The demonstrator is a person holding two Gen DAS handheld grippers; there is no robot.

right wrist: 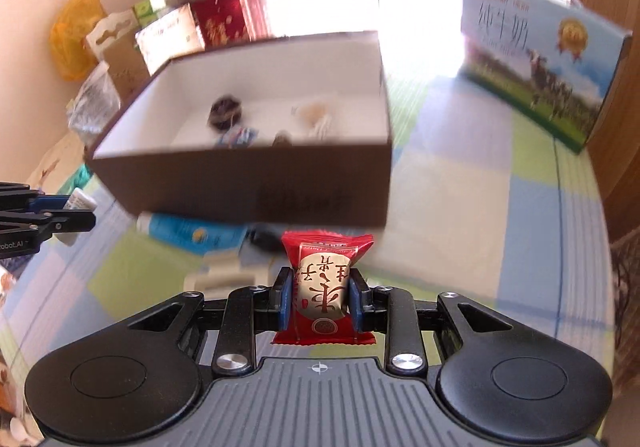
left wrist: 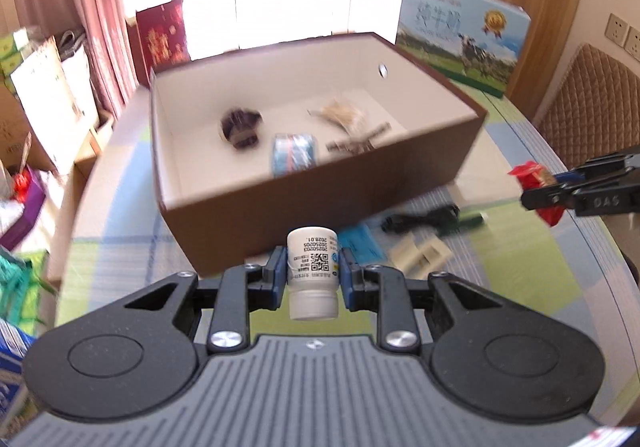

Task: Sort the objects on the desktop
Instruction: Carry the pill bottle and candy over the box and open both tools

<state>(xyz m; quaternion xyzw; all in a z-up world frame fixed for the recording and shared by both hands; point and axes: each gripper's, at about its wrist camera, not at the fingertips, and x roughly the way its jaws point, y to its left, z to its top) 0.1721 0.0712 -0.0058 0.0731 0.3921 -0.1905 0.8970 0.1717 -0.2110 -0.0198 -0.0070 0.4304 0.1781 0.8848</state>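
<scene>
My left gripper [left wrist: 313,275] is shut on a small white pill bottle [left wrist: 313,271], held upside down above the checked tablecloth. The right gripper [right wrist: 322,293] is shut on a red snack packet [right wrist: 326,289] with gold lettering. Each gripper shows in the other view: the right gripper [left wrist: 532,193] with the red snack packet [left wrist: 534,175] at the far right, the left gripper [right wrist: 86,211] at the far left. Ahead stands an open brown box [left wrist: 304,207] with white walls; it holds a dark round item [left wrist: 240,127], a blue roll [left wrist: 294,153] and pale packets [left wrist: 340,115].
In front of the open brown box [right wrist: 256,191] lie a blue tube [right wrist: 188,231], a black cable [left wrist: 420,219] and a cream plastic piece [left wrist: 420,253]. A milk carton box [left wrist: 460,39] stands at the back right. Bags and boxes crowd the left; a chair [left wrist: 592,107] is right.
</scene>
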